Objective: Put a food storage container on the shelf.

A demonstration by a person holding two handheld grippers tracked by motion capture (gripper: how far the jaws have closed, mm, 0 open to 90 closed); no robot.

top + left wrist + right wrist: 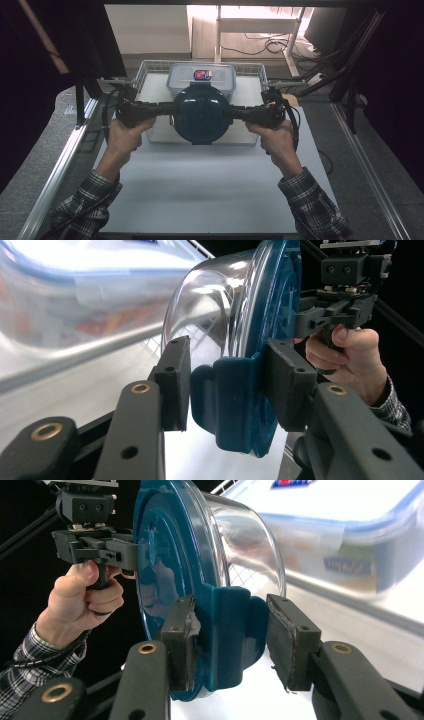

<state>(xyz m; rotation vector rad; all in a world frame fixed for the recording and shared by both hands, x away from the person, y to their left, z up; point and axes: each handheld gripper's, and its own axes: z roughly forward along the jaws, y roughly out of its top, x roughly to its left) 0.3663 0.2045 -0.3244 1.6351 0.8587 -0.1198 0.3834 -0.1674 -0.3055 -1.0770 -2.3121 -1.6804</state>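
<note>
Two grippers hold one round glass bowl with a blue lid in the air over the wire basket.

From the left: the left gripper [167,111] is closed on the left clip [227,405] of the blue lid [201,114] — one pad on each side. The bowl [210,305] hangs level between both hands, just in front of the clear box [201,76] that lies in the basket [145,67]. The right gripper [235,113] clamps the opposite clip [231,635] in the same way. I judge the bowl is already grasped and lifted — what is left is to carry it and set it down, maybe on the white table [210,190].
</note>
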